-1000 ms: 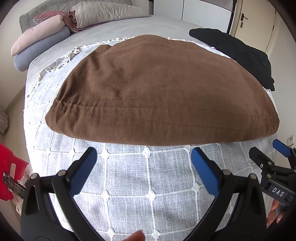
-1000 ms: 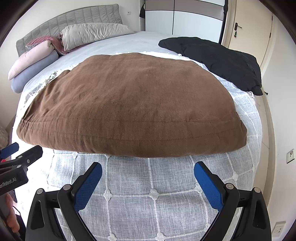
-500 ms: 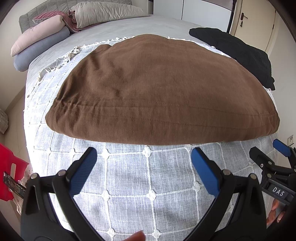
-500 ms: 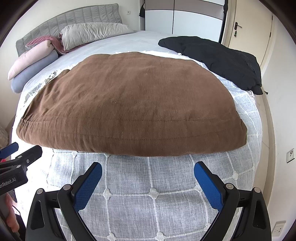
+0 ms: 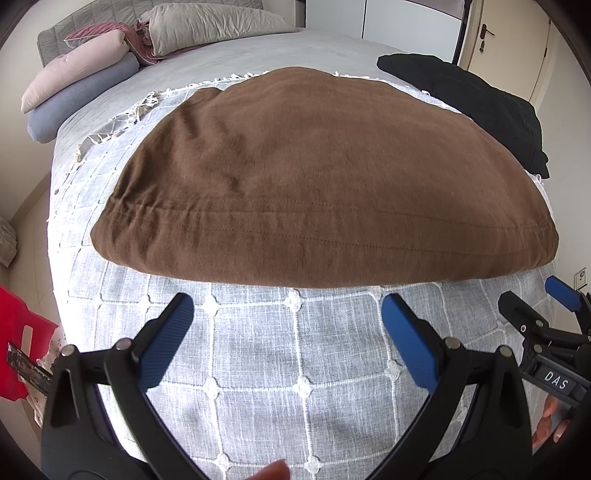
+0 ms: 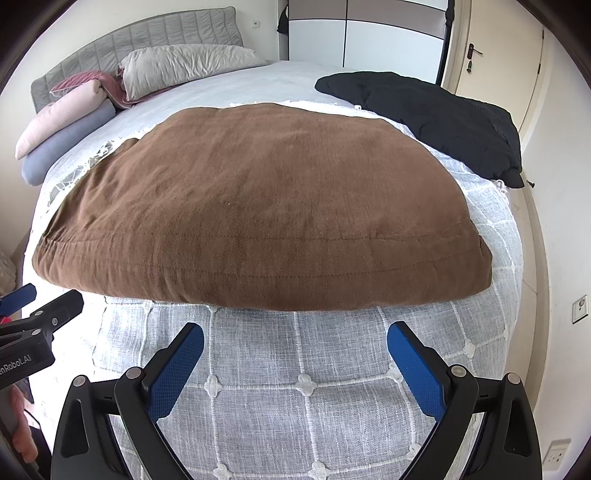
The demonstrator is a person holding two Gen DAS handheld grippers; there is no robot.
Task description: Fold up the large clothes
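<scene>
A large brown garment (image 5: 314,177) (image 6: 266,206) lies folded flat on the grey checked bedspread (image 5: 295,354) (image 6: 306,373), its stitched hem facing me. My left gripper (image 5: 288,314) hovers open just short of that hem, nothing between its blue pads. My right gripper (image 6: 295,339) is open too, in front of the hem's right half. Each gripper shows at the edge of the other's view: the right gripper (image 5: 535,310) and the left gripper (image 6: 48,299).
A black garment (image 5: 472,99) (image 6: 436,118) lies at the bed's far right. Rolled bedding and pillows (image 5: 88,70) (image 6: 88,107) sit by the grey headboard (image 6: 147,40). A red object (image 5: 18,347) stands left of the bed. A door (image 6: 491,55) and wardrobe (image 6: 369,33) are behind.
Both grippers have drifted very slightly; the garment has not moved and both stay open.
</scene>
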